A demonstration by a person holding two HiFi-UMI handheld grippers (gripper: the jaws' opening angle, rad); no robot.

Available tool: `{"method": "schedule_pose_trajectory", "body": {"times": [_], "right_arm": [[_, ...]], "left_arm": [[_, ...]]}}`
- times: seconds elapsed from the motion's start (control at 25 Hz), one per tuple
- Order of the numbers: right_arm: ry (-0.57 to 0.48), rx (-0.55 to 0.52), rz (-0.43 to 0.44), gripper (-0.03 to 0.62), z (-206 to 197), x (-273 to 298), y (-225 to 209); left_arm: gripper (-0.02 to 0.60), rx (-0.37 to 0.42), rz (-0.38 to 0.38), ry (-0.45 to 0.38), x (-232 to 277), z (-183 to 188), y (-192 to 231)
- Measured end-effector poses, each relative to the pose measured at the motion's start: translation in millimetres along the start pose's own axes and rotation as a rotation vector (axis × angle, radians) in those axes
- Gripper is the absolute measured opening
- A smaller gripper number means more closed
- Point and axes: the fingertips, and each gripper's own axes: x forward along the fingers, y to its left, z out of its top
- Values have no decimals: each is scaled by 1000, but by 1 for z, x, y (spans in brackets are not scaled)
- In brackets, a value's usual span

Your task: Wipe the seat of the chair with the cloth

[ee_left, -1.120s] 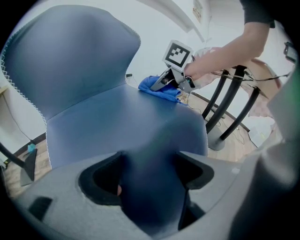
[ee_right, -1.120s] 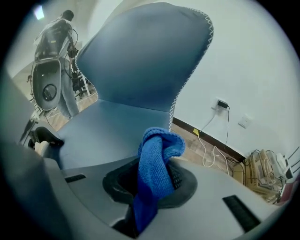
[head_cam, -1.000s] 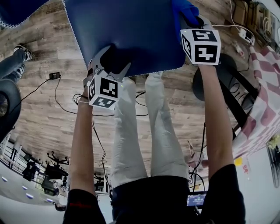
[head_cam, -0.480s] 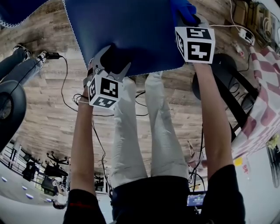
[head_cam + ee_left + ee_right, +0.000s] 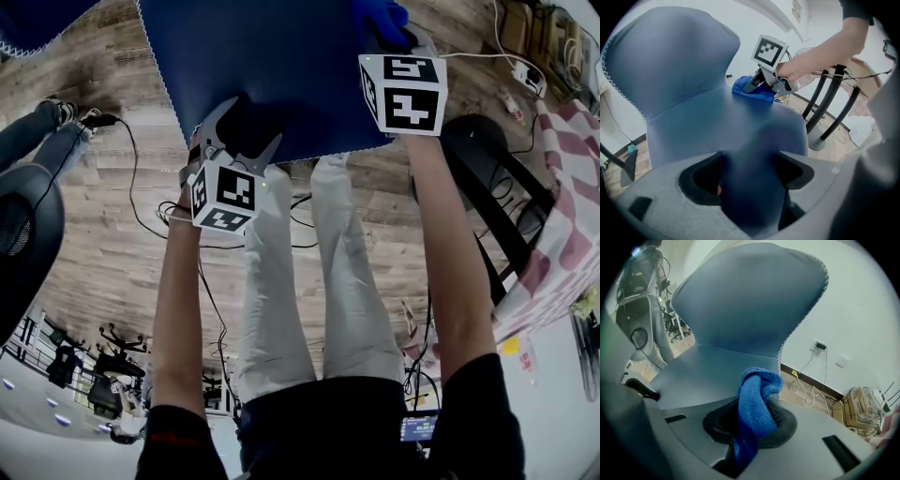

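Note:
The chair's dark blue seat (image 5: 281, 66) fills the top of the head view, and its backrest (image 5: 750, 296) rises ahead in the right gripper view. My left gripper (image 5: 234, 124) is shut on the seat's near edge, with blue fabric (image 5: 750, 187) pinched between its jaws. At the seat's right side, my right gripper (image 5: 389, 36) is shut on a bunched blue cloth (image 5: 757, 404), which rests against the seat (image 5: 708, 371). In the left gripper view the cloth (image 5: 752, 91) lies on the seat under the right gripper (image 5: 758, 86).
My own legs (image 5: 309, 281) stand under the seat on a wooden floor with cables (image 5: 141, 187). A black pedestal base (image 5: 487, 159) and a red checked cloth (image 5: 572, 216) are at the right. Another person's legs (image 5: 47, 131) and a black office chair (image 5: 19, 234) are at the left.
My right gripper has slid left and slightly up across the seat with the cloth. The left gripper has held still. The other person's feet at the left have shifted.

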Motion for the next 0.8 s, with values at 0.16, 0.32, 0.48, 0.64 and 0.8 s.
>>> {"method": "schedule_pose_trajectory", "body": {"times": [0.16,0.32,0.48,0.64,0.8], "right_arm": [[-5,-12,47,54,6,4,23],[-2,-50,126,54,14,6,65],[3,-80,205,54,18,9,110],[-8,-114,282,54,23,11,144],[-2,-118,341,54,26,11,167]], "left_arm": [[353,1,2,-1,0,1,0],[353,2,-3,0,1,2,-2],[353,1,-2,-3,0,1,-1],[353,3,4,-8,1,2,-1],[353,1,-2,-11,1,2,-1]]}}
